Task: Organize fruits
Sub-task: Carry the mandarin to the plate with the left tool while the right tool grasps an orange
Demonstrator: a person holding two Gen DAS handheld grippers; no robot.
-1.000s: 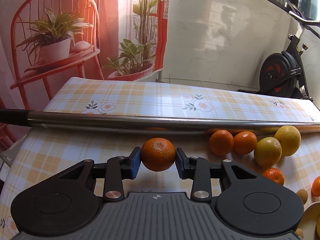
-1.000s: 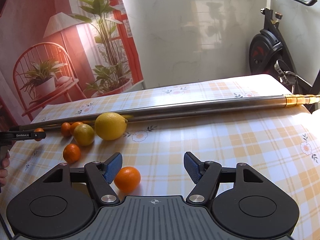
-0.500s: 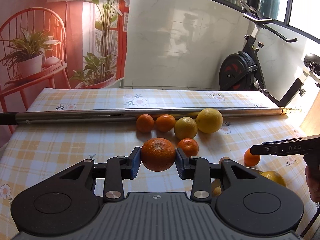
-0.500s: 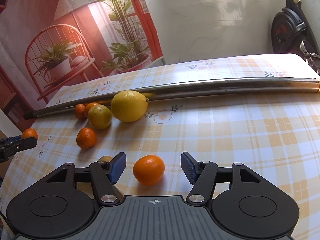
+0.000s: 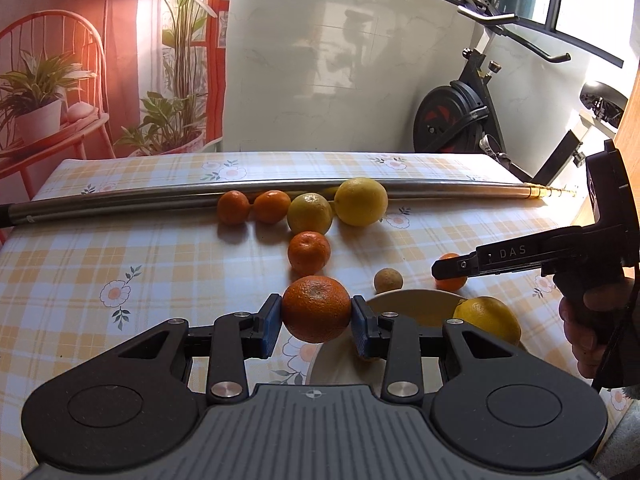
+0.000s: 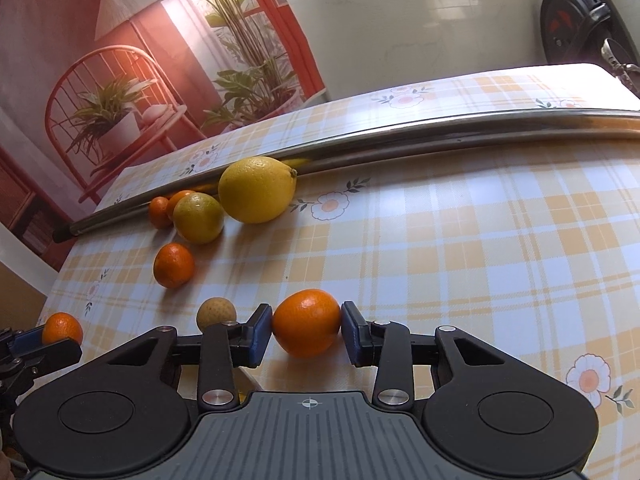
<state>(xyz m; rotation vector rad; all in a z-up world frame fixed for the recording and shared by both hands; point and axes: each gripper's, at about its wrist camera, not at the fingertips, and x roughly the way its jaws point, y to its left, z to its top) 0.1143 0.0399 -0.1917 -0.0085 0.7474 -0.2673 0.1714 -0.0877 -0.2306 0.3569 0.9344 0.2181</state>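
1. Table (image 5: 160, 256), covered with a checked cloth in orange, white and pale blue, printed with small flowers.
2. Metal pole (image 5: 120, 200), long and silver, lying across the far part of the table; black grip at one end, brass-coloured tip (image 5: 548, 193) at the other.
3. Exercise bike (image 5: 460, 120), black with a red-marked wheel, standing by the pale wall behind the table.
4. Backdrop (image 6: 120, 60), printed in red tones: a red chair holding a potted plant, a lamp with a pale shade, tall leafy plants.
5. Pale wall (image 5: 320, 60), glossy, carrying faint shadows.
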